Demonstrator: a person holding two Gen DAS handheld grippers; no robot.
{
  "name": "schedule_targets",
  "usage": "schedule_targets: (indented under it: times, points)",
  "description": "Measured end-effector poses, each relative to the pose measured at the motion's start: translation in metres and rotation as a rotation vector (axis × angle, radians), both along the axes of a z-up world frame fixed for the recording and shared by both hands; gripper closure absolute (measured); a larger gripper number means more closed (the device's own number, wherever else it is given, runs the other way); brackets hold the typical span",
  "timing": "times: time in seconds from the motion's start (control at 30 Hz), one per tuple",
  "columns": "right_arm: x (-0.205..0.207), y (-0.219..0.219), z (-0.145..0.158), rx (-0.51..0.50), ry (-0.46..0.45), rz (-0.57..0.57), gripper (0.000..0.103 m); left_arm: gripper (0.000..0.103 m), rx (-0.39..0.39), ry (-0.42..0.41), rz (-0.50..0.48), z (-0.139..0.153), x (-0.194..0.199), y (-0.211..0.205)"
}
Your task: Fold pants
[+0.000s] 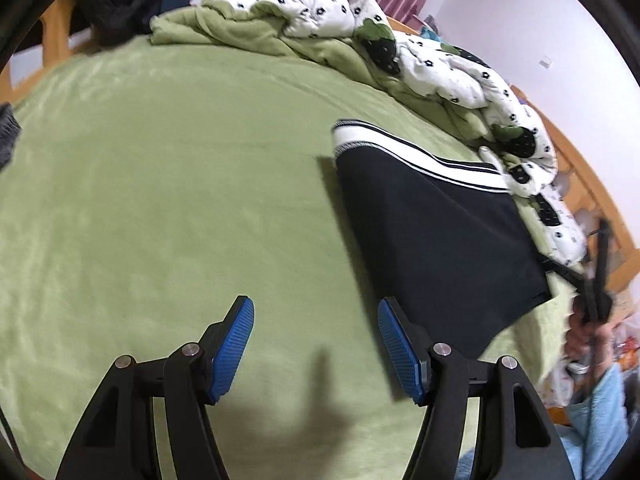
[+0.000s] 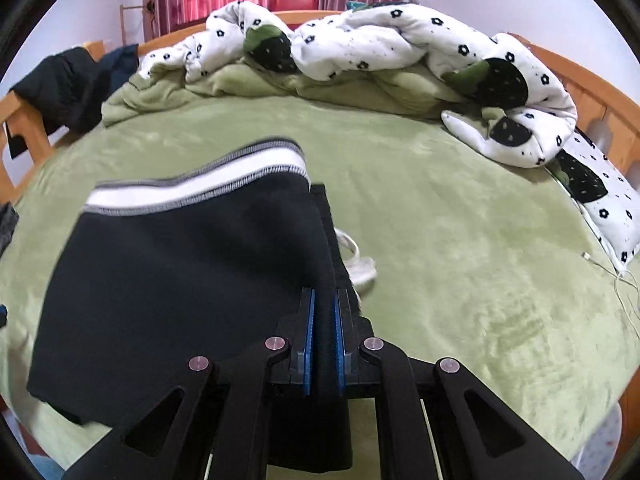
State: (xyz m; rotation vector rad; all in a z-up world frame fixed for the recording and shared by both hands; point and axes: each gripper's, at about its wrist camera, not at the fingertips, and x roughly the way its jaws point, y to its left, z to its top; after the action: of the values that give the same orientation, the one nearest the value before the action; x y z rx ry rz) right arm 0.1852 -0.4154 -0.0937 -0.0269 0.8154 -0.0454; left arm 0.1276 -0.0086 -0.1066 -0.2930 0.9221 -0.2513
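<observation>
The folded black pants (image 2: 168, 280) with a white and grey striped waistband (image 2: 208, 186) lie on the green bed. My right gripper (image 2: 325, 304) is shut on the pants' right edge, black fabric pinched between its blue pads (image 2: 310, 336). In the left wrist view the pants (image 1: 440, 236) lie to the right. My left gripper (image 1: 316, 316) is open and empty above bare green sheet, to the left of the pants' near corner. The right gripper (image 1: 596, 280) shows blurred at the far right of that view.
A bunched white flowered quilt (image 2: 380, 44) and green blanket (image 2: 248, 84) lie along the far side. Dark clothes (image 2: 68, 84) hang on the wooden bed frame (image 2: 592, 96) at the left. A white cable (image 2: 616, 276) lies on the right. Green sheet (image 1: 160, 200) spreads left.
</observation>
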Motion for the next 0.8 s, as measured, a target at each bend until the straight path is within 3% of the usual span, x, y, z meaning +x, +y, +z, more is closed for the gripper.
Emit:
schedule_targets:
  times: [0.13, 0.23, 0.3, 0.33, 0.37, 0.47, 0.63, 0.8]
  points:
    - [0.006, -0.002, -0.028, -0.043, 0.067, -0.019, 0.092, 0.041, -0.008, 0.021, -0.019, -0.005, -0.002, -0.006]
    - [-0.002, 0.002, -0.023, -0.062, 0.05, -0.017, 0.087, 0.041, 0.0, 0.039, -0.028, -0.004, -0.002, -0.01]
    - [-0.006, 0.001, -0.012, -0.006, 0.028, -0.006, 0.071, 0.041, -0.019, 0.043, -0.046, -0.002, 0.001, -0.014]
    - [-0.008, 0.001, -0.006, 0.026, 0.012, 0.001, 0.056, 0.041, -0.029, 0.042, -0.058, -0.001, 0.004, -0.018]
    - [-0.008, 0.003, 0.001, 0.046, -0.013, 0.008, 0.052, 0.041, -0.044, 0.04, -0.081, 0.0, 0.008, -0.023]
    - [-0.002, 0.011, 0.012, 0.042, -0.055, 0.022, 0.046, 0.041, -0.051, 0.052, -0.104, 0.001, 0.022, -0.036]
    - [0.032, 0.018, 0.012, 0.012, -0.042, 0.025, 0.044, 0.042, -0.022, 0.047, -0.124, 0.002, 0.055, -0.053]
    - [0.078, -0.008, -0.011, 0.152, 0.039, 0.005, 0.044, 0.042, -0.037, 0.056, -0.127, -0.011, 0.091, -0.062]
